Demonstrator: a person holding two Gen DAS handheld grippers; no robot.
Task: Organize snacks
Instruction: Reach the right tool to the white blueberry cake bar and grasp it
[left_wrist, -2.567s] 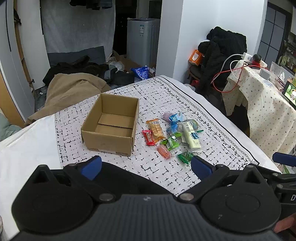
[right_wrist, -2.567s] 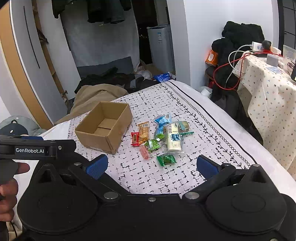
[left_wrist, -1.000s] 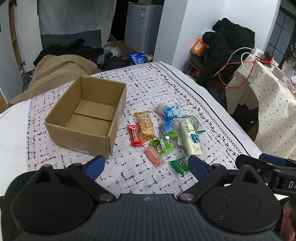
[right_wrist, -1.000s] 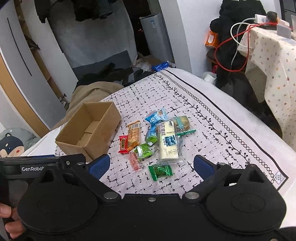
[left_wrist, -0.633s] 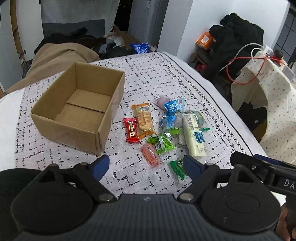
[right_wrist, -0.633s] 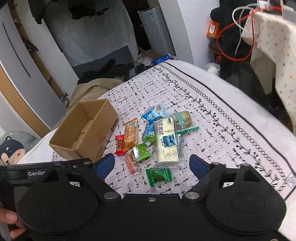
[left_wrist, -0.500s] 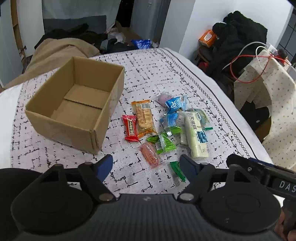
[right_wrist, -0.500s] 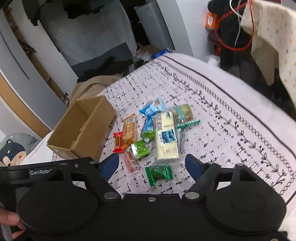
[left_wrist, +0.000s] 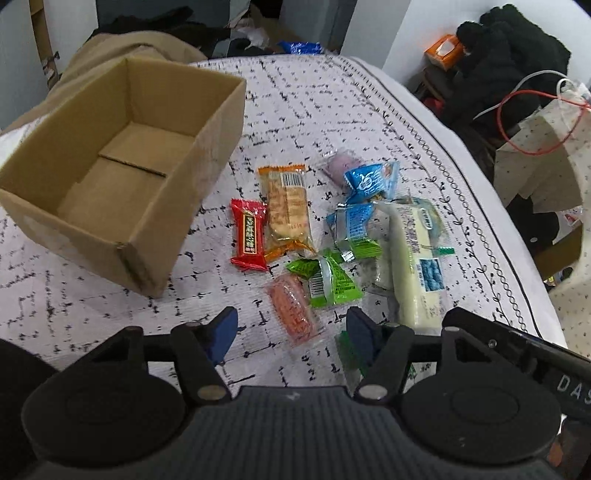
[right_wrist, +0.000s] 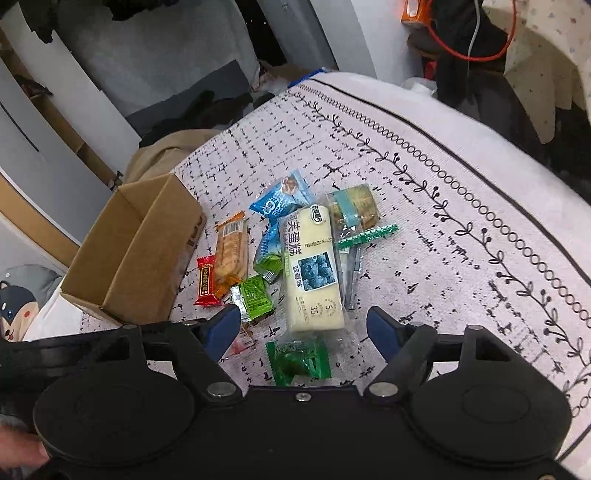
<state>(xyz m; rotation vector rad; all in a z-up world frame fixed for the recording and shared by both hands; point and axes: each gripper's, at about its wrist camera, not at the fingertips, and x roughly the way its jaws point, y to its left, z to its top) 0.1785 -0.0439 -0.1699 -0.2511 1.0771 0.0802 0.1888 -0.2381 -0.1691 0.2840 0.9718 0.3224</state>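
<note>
An open, empty cardboard box (left_wrist: 122, 177) (right_wrist: 136, 254) stands on the patterned cloth, left of a pile of wrapped snacks. The pile holds a red bar (left_wrist: 249, 235) (right_wrist: 205, 281), an orange cracker pack (left_wrist: 287, 210) (right_wrist: 231, 252), a pink sausage pack (left_wrist: 293, 309), green packets (left_wrist: 328, 282) (right_wrist: 255, 296), blue packets (left_wrist: 371, 179) (right_wrist: 282, 201) and a long white blueberry cake (left_wrist: 415, 258) (right_wrist: 312, 273). My left gripper (left_wrist: 290, 334) hangs open over the pink pack. My right gripper (right_wrist: 301, 334) is open above a dark green packet (right_wrist: 299, 362).
The table's right edge (right_wrist: 517, 155) curves close to the snacks. Beyond it stand a floral-covered table with a red cable (left_wrist: 532, 125) and dark clothes (left_wrist: 517, 48). A tan coat (left_wrist: 110, 51) lies behind the box. A hand (right_wrist: 18, 450) shows at the lower left.
Both grippers have moved forward and down toward the snack pile, which now fills more of each view. The jaws stay open and nothing has been picked up.
</note>
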